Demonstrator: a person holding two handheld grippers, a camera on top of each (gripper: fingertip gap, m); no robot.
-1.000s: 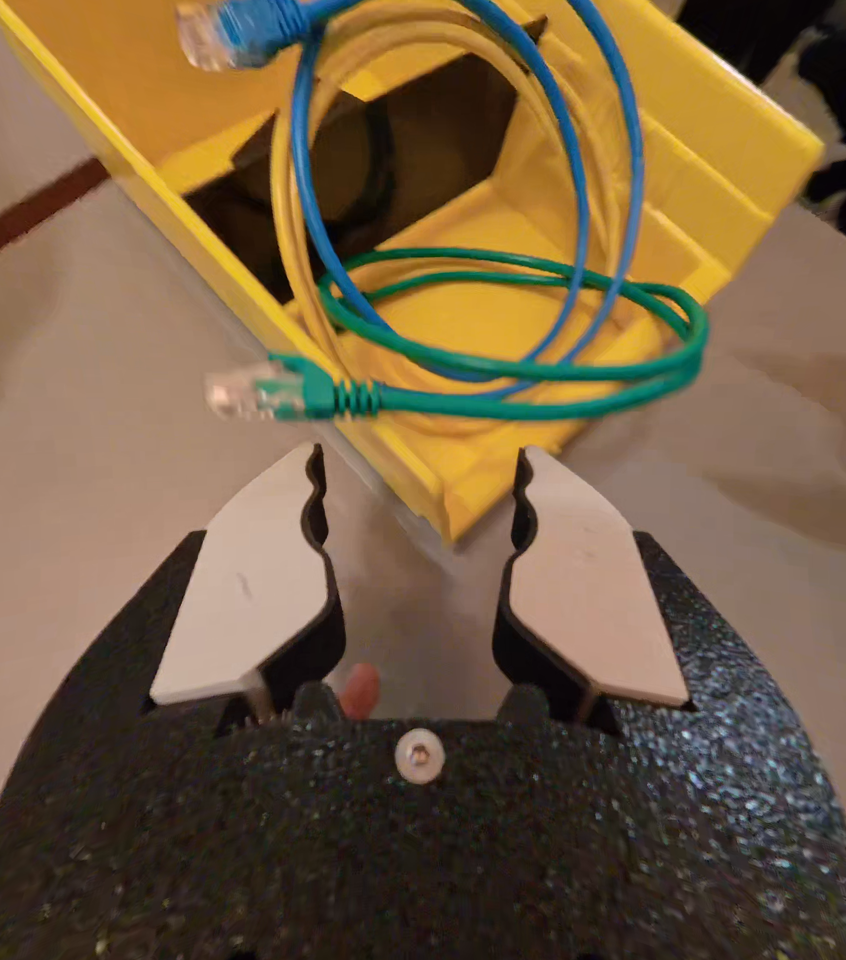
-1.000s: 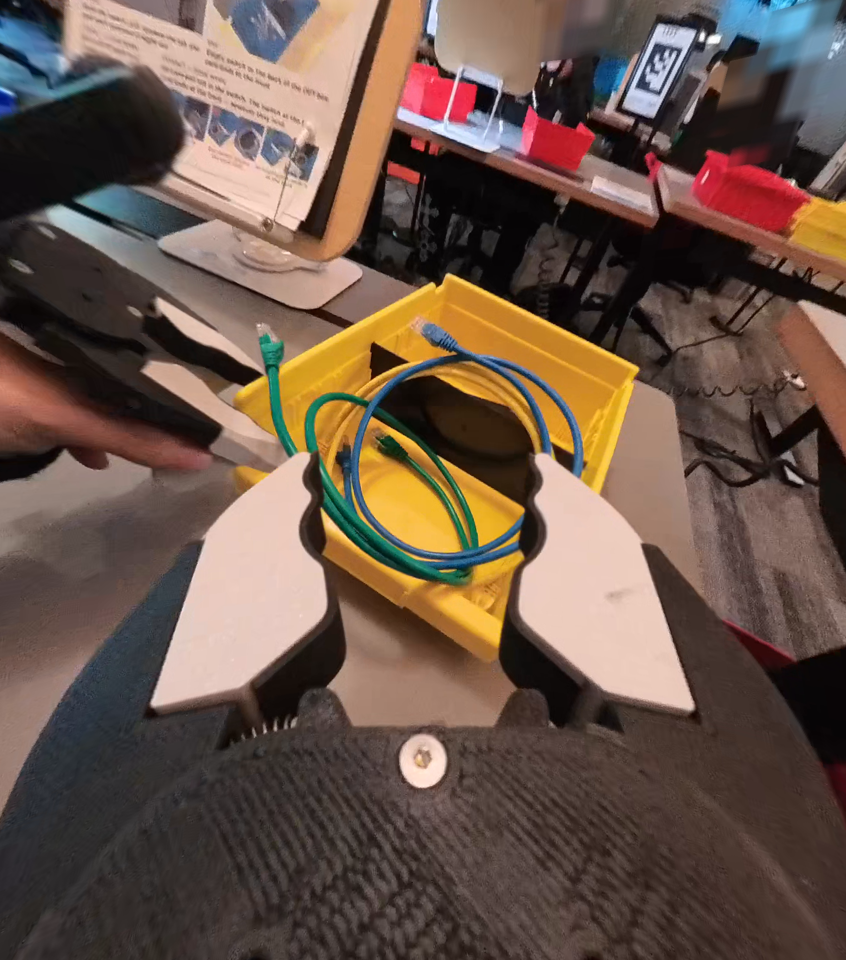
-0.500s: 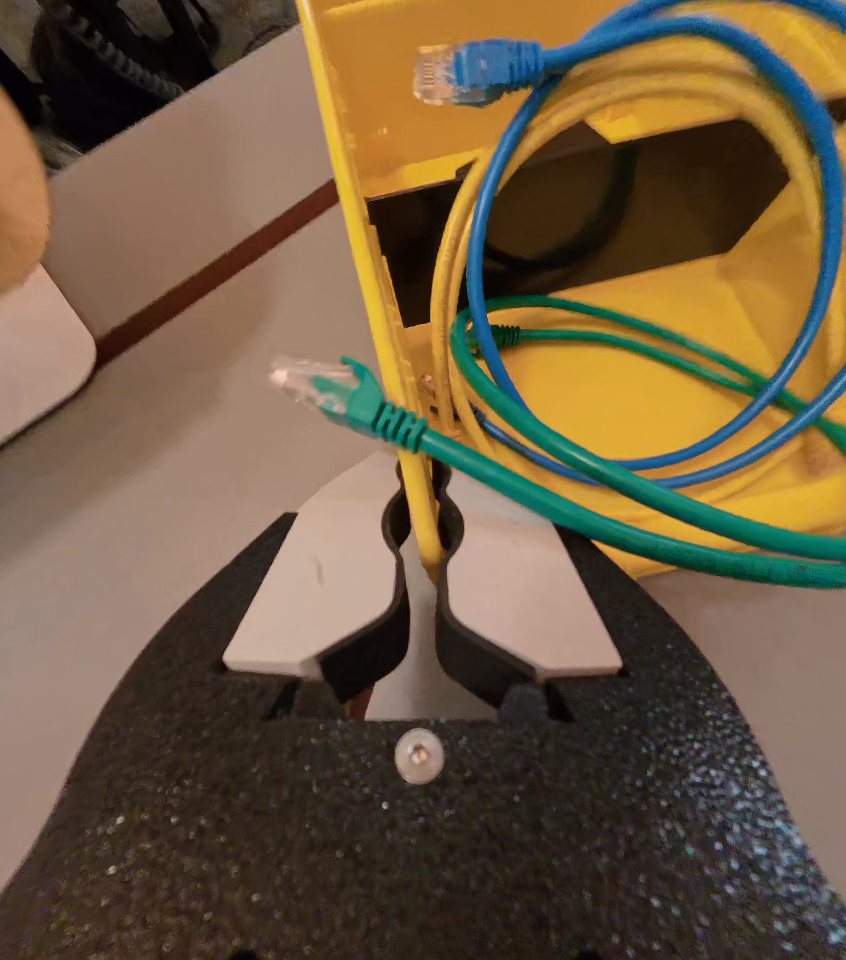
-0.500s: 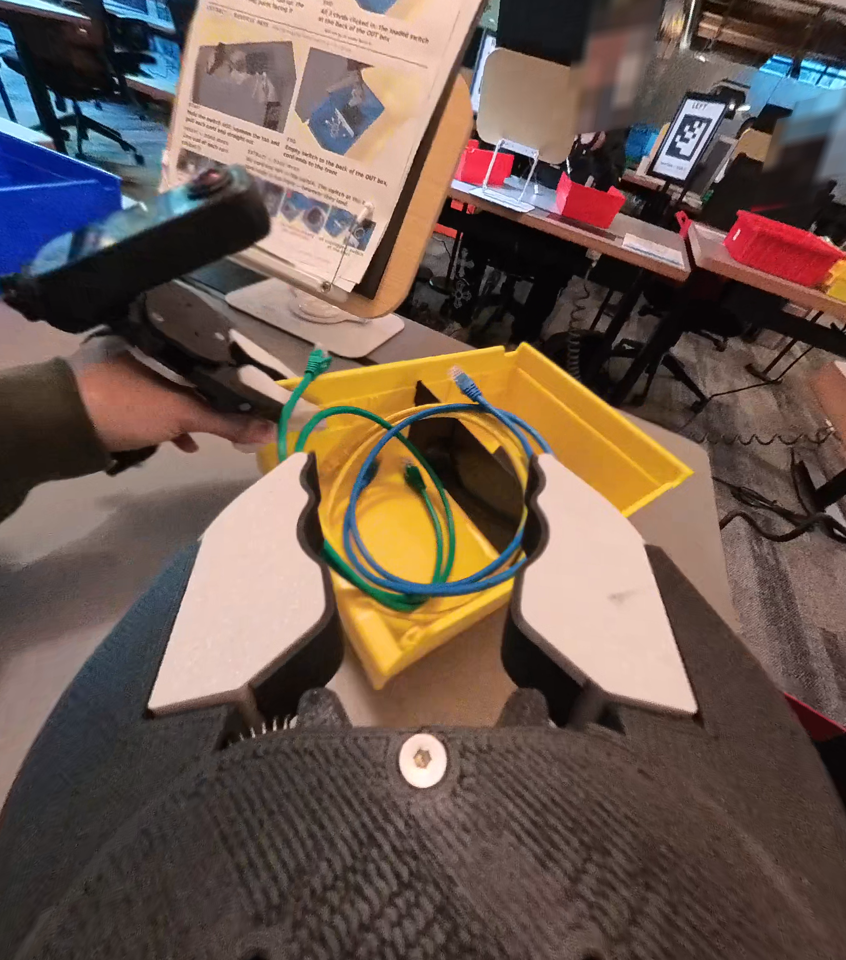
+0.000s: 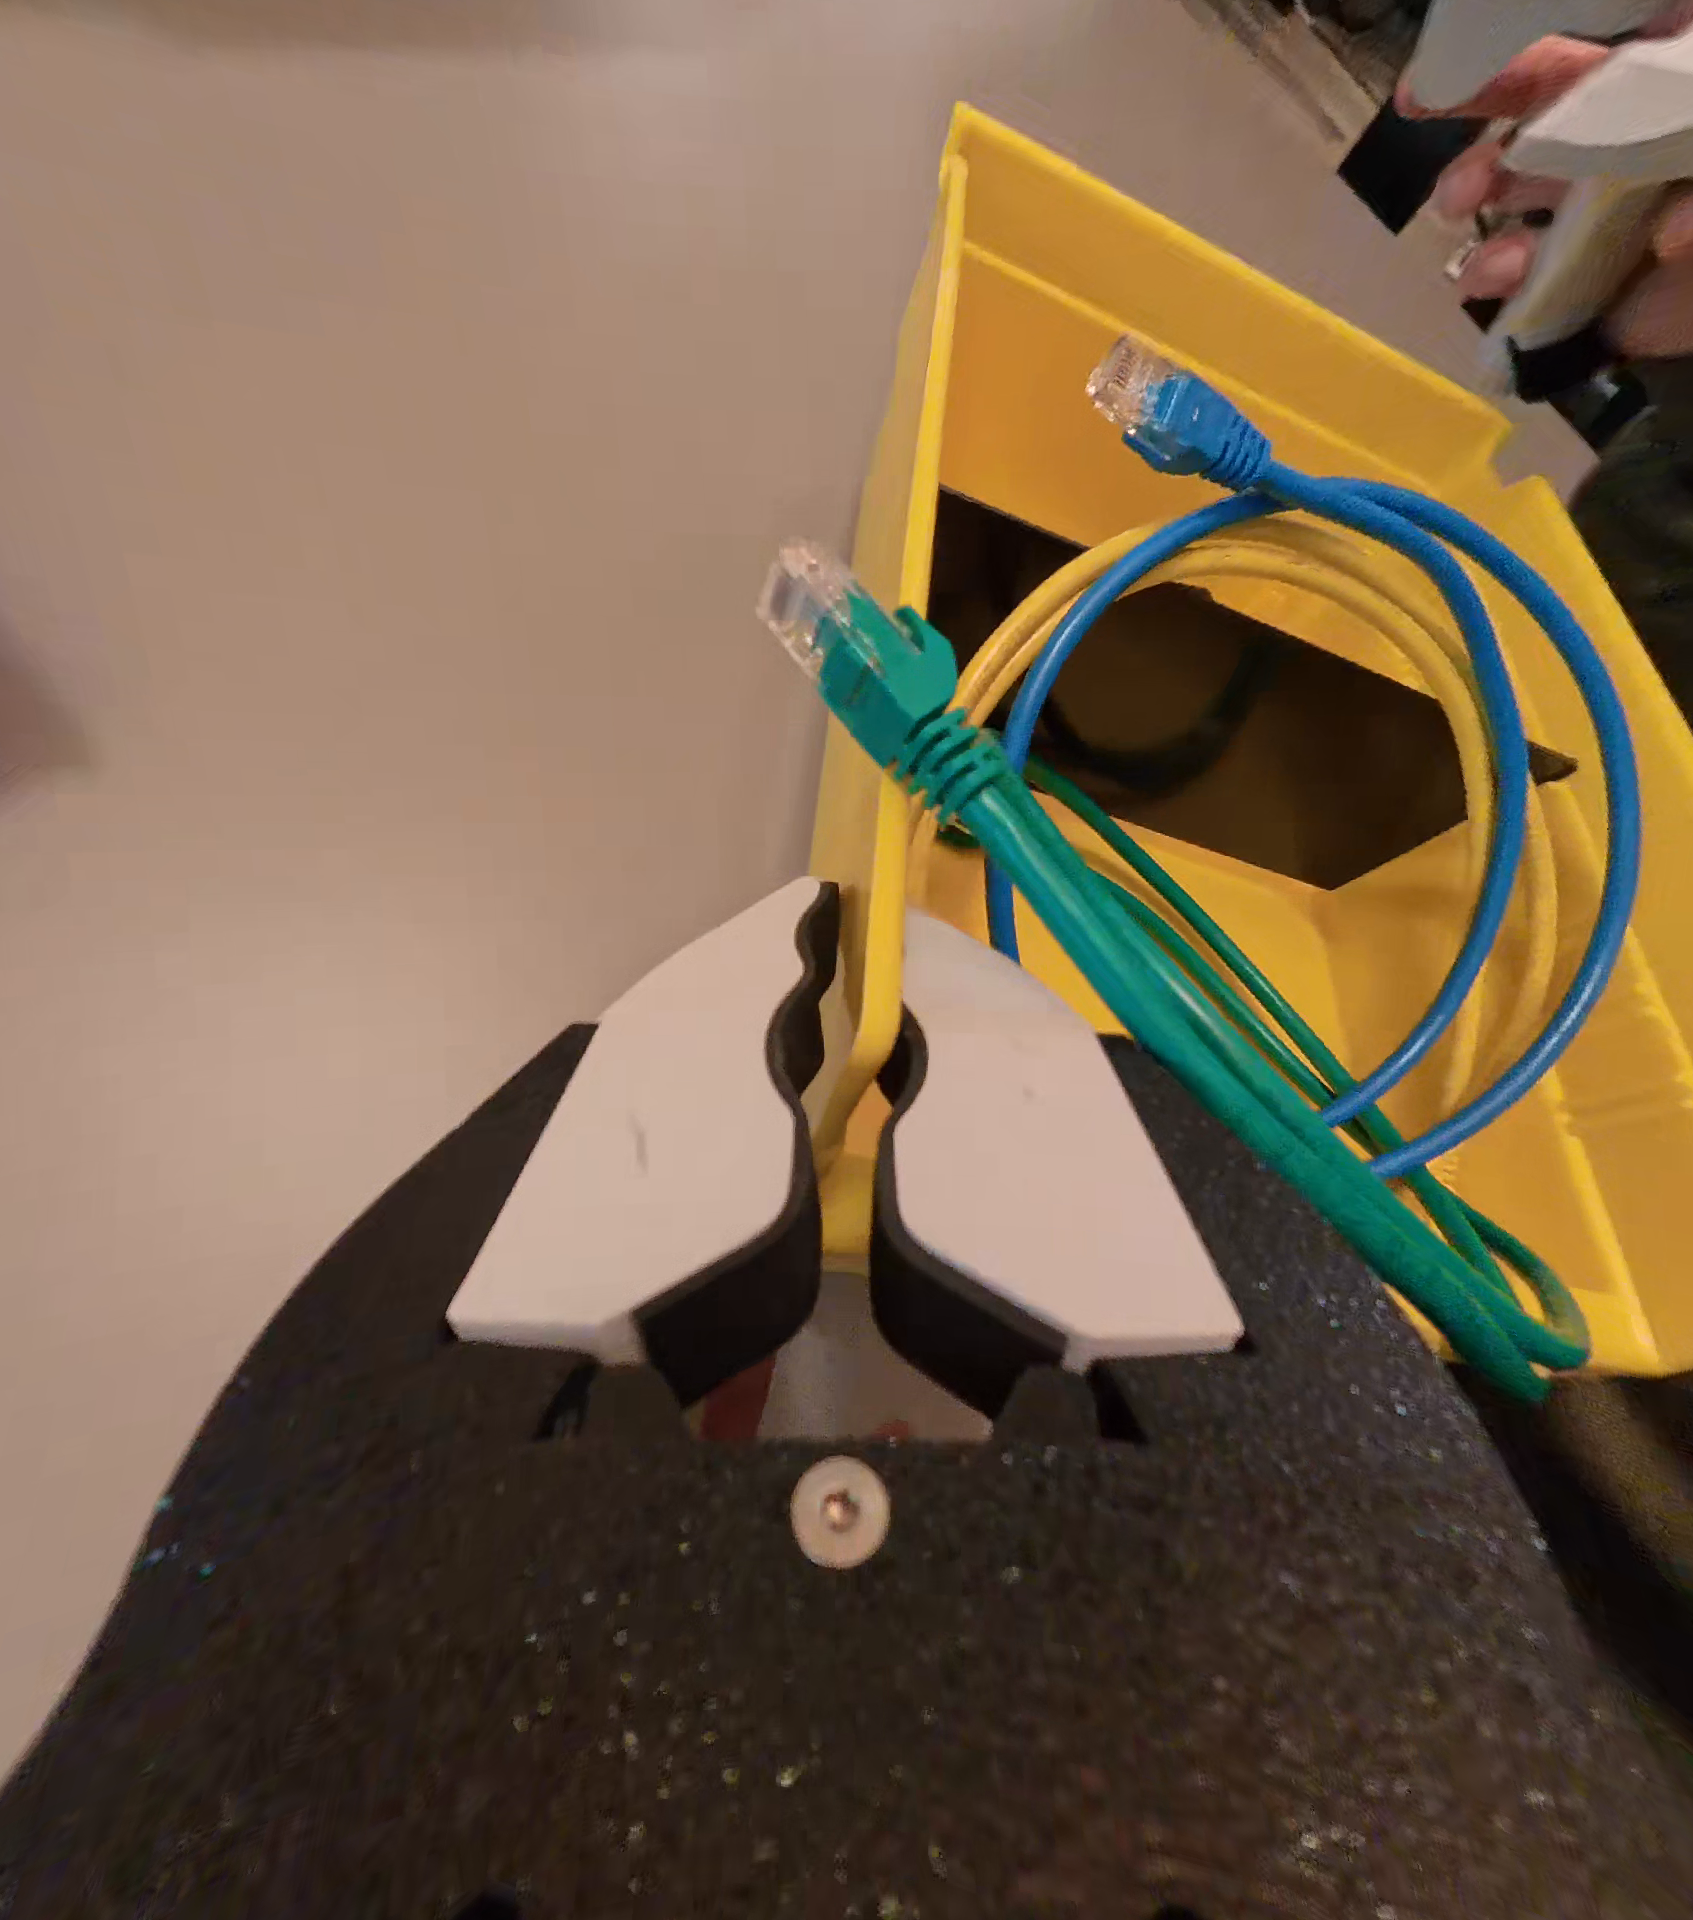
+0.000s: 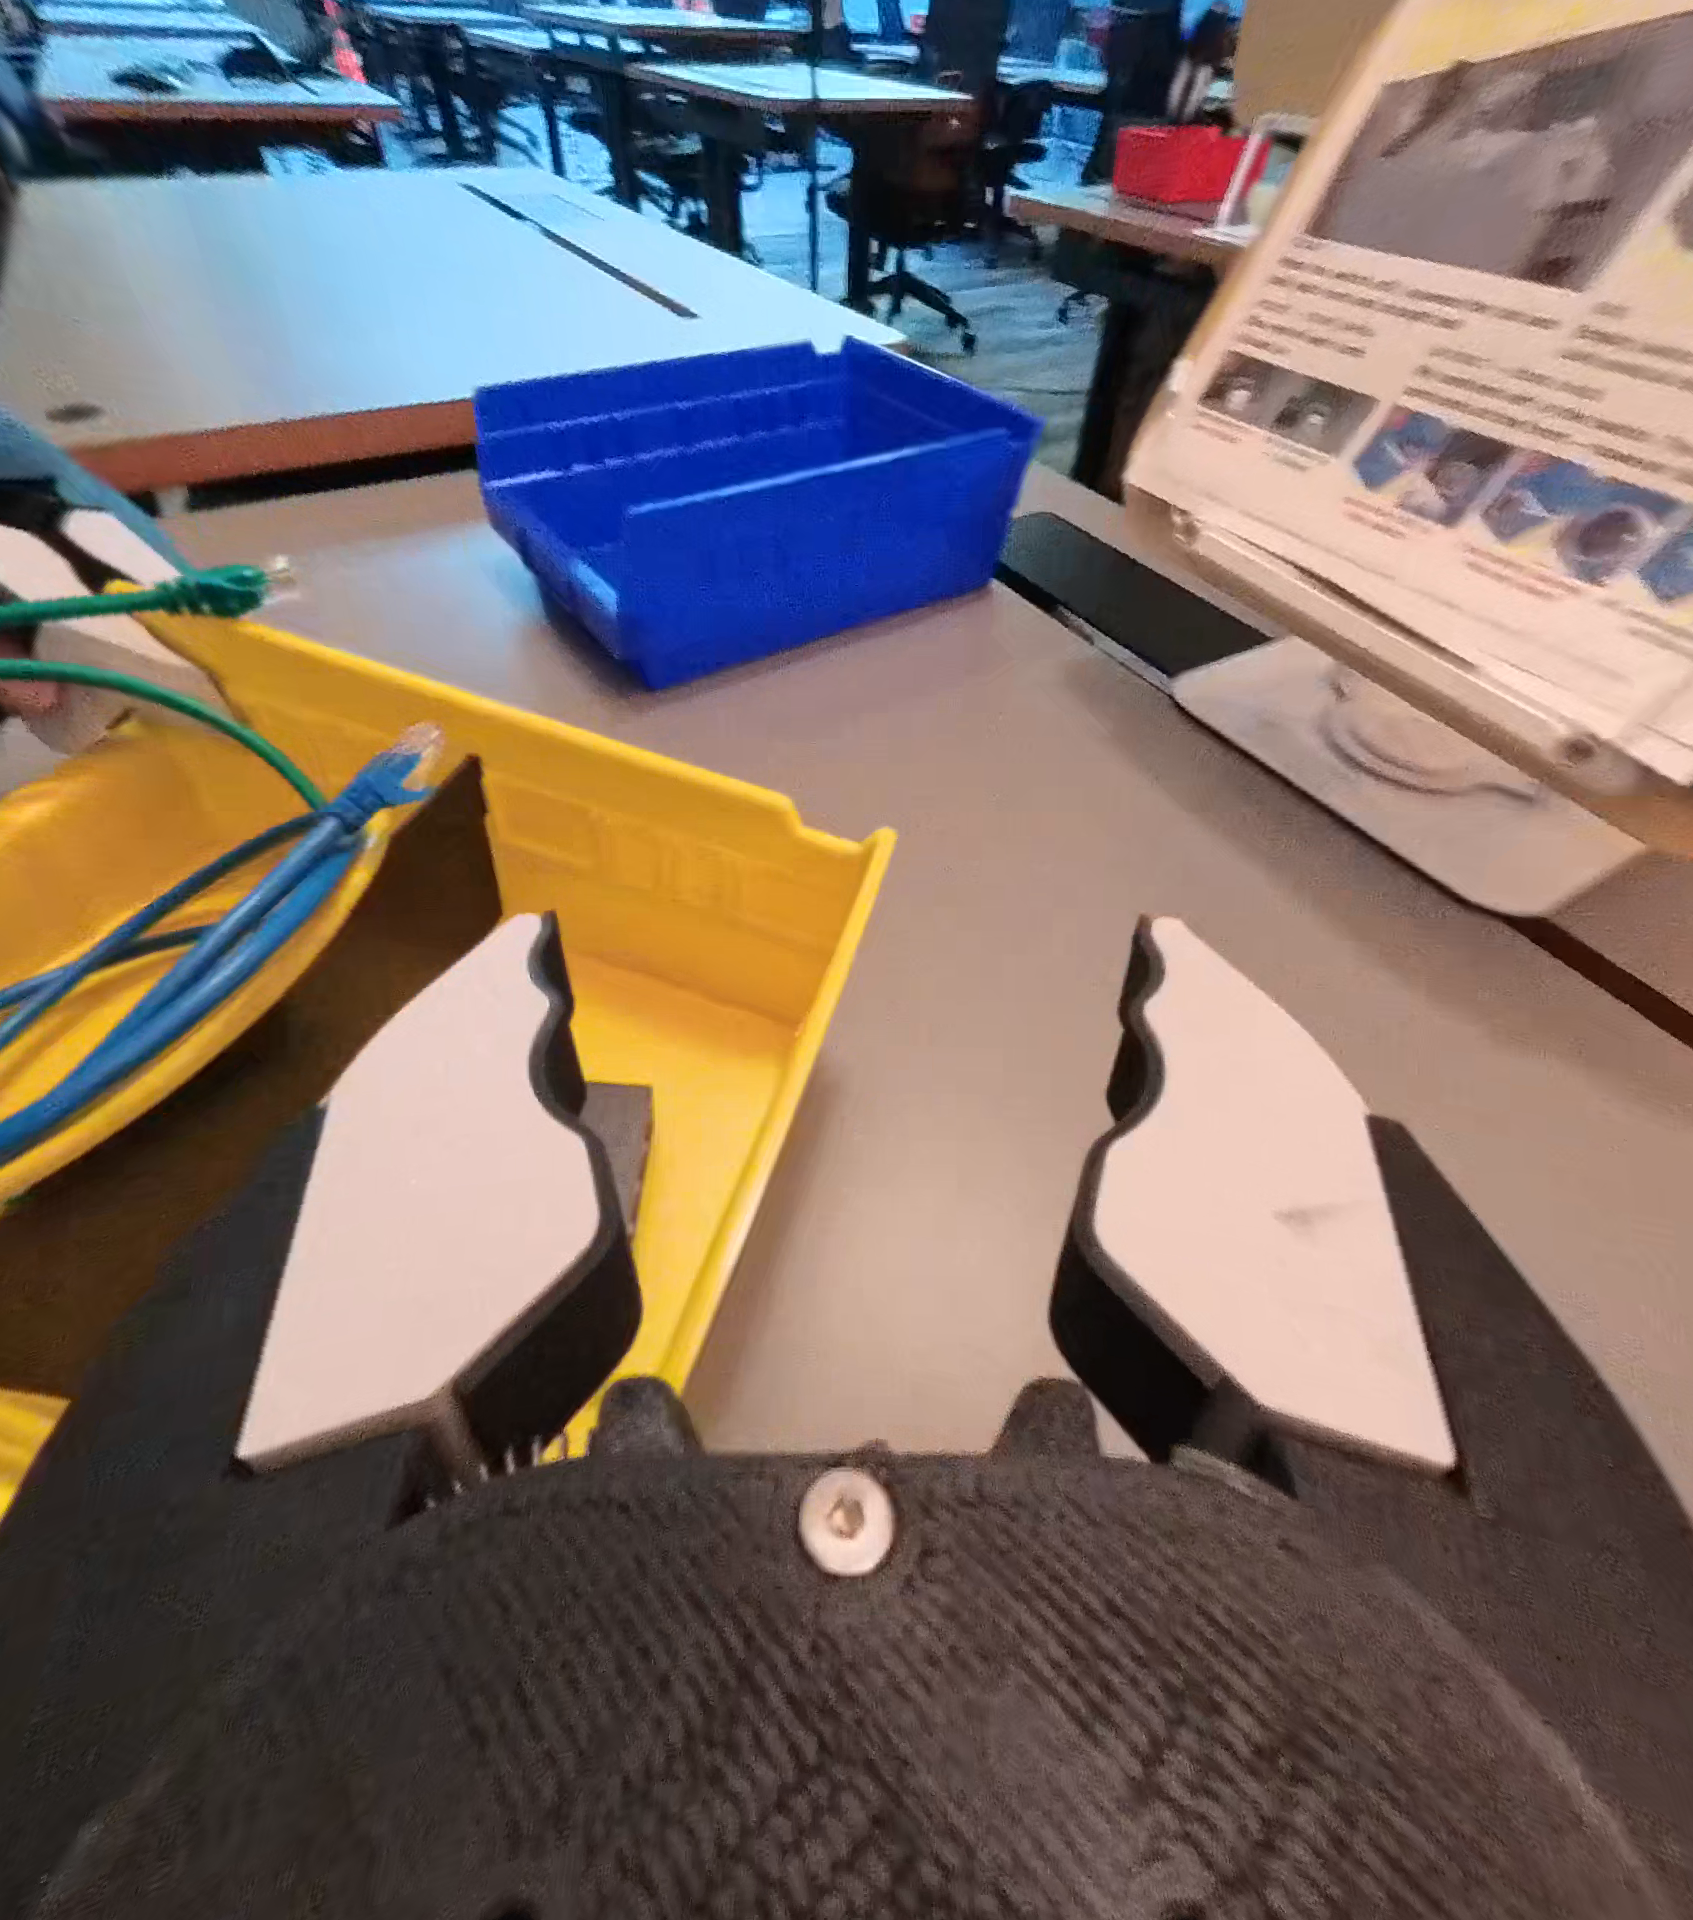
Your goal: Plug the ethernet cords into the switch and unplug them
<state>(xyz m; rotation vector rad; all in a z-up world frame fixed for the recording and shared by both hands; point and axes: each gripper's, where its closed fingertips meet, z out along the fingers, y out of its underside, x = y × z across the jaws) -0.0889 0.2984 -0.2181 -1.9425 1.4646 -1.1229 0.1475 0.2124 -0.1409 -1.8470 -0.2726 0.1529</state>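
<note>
The left gripper [image 5: 863,977] has its fingers pinching the side wall of the yellow plastic bin [image 5: 1226,343] on the grey desk [image 6: 1081,790]. Coiled green [image 5: 1133,987], blue [image 5: 1507,582] and yellow ethernet cords [image 5: 1164,566] lie inside it. The right gripper [image 6: 847,982] hovers with fingers spread wide over the bin's corner. The printed instruction sheet [image 6: 1507,343] on a stand is too blurred to read.

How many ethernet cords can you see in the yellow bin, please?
3: green cord draped over the gripped wall, blue cord looped on top, yellow cord coiled beneath. More could be hidden.
</note>
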